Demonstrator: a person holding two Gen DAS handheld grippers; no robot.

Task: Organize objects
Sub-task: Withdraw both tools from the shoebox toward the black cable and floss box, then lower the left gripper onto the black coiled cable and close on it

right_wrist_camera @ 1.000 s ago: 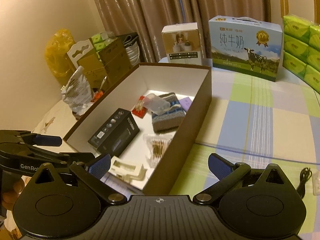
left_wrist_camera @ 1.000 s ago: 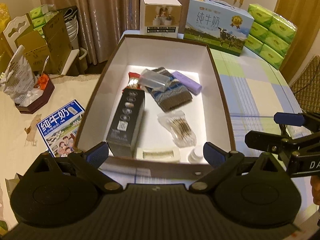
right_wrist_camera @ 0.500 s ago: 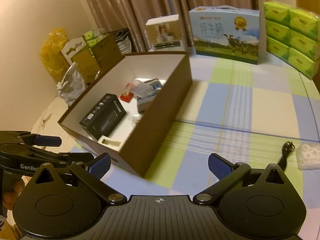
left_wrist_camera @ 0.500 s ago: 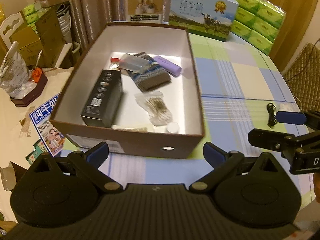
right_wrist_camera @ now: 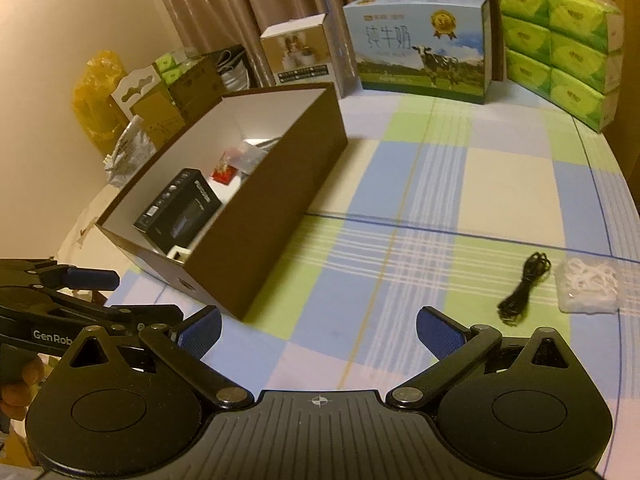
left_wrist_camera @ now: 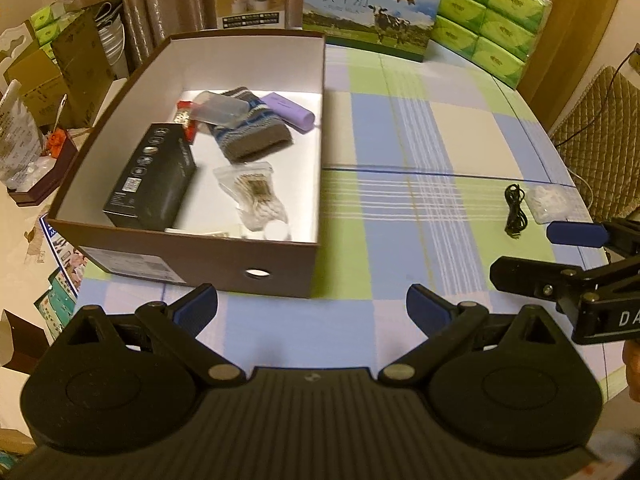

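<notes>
Checked tablecloth point(right_wrist_camera: 400, 184) carries the brown storage box point(left_wrist_camera: 200, 256) at 10 o'clock; black cable point(right_wrist_camera: 520, 288) and white packet point(right_wrist_camera: 588, 288) lie loose at 2 o'clock. Left gripper point(left_wrist_camera: 312, 304) and right gripper point(right_wrist_camera: 318, 326) both released, empty. Step: next pick; right gripper should likely reach for the cable

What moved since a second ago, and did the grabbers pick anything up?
Both grabbers pulled back from the brown box. The left gripper and right gripper now hang over the checked tablecloth, so the black cable and white packet show fully. Nothing was picked up or dropped; both stay open and empty. Everything inside the box lies as before.
</notes>
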